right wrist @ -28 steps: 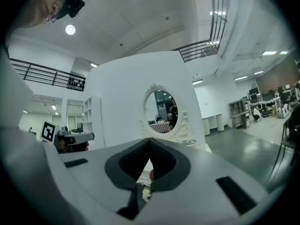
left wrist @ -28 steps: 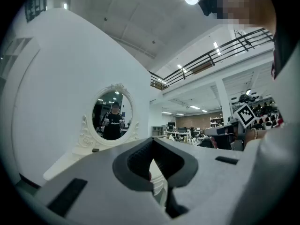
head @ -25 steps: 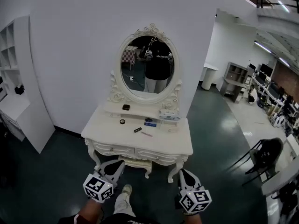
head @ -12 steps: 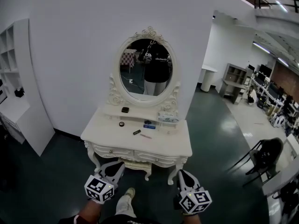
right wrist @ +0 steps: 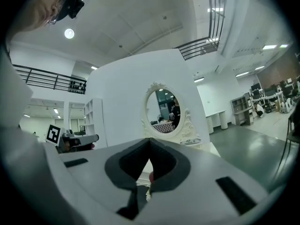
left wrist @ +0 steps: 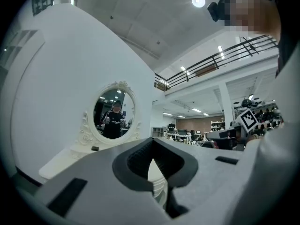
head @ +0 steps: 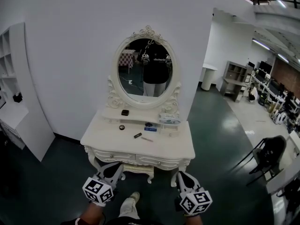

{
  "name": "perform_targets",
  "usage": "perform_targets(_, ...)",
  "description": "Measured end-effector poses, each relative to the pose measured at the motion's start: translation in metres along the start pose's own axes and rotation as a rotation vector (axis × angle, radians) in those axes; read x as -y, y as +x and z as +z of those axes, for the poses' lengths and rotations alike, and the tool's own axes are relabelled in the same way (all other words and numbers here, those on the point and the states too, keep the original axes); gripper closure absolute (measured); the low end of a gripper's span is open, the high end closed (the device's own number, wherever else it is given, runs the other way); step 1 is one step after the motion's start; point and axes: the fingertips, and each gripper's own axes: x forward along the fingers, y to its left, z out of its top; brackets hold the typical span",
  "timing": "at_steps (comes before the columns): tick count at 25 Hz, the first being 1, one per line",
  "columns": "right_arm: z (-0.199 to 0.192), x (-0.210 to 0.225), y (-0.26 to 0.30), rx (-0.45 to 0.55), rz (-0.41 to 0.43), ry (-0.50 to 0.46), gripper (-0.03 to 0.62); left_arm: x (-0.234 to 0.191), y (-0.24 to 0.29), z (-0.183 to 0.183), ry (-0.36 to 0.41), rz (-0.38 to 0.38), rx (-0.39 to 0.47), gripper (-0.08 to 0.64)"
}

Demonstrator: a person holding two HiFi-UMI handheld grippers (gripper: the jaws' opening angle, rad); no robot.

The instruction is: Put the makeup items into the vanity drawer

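Observation:
The white vanity (head: 168, 146) with its oval mirror (head: 144, 67) stands ahead of me; its two front drawers (head: 111, 155) are closed. On its top lie a small round pot (head: 122, 127), a black tube (head: 137, 135), a thin pink stick (head: 147, 139) and a blue item (head: 150, 129). A black compact (head: 124, 112) rests on the raised shelf. My left gripper (head: 117, 166) (left wrist: 152, 140) and right gripper (head: 181, 175) (right wrist: 149, 140) are held level just short of the vanity's front, both shut and holding nothing.
A white shelf unit (head: 21, 121) stands against the wall at the left. A dark chair (head: 269, 156) and desks are off to the right. Dark green floor (head: 215, 135) surrounds the vanity. The person's shoe (head: 135, 198) shows between the grippers.
The view has drifted slightly, and the vanity now looks a touch nearer. The person's shoe has shifted down and right in the head view. Both grippers stay shut.

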Motion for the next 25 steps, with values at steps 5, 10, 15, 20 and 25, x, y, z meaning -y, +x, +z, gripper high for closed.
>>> perform_targets(5,0.006,0.006,0.026,-0.007,0.008,-0.001,0.589,-0.015,0.02,0.002,0.019,-0.021,-0.007,0.558)
perform_targets(10,0.01,0.016,0.05,-0.029,0.014,-0.026,0.589,-0.035,0.044,0.005,0.052,-0.033,-0.022,0.558)
perform_targets(15,0.009,0.042,0.09,-0.06,-0.003,-0.009,0.589,-0.058,0.079,-0.01,0.061,-0.066,-0.065,0.558)
perform_targets(20,0.016,0.067,0.141,-0.081,-0.013,-0.02,0.589,-0.097,0.134,-0.013,0.088,-0.075,-0.077,0.558)
perform_targets(25,0.033,0.089,0.193,-0.087,-0.043,-0.015,0.589,-0.134,0.187,-0.005,0.106,-0.094,-0.08,0.558)
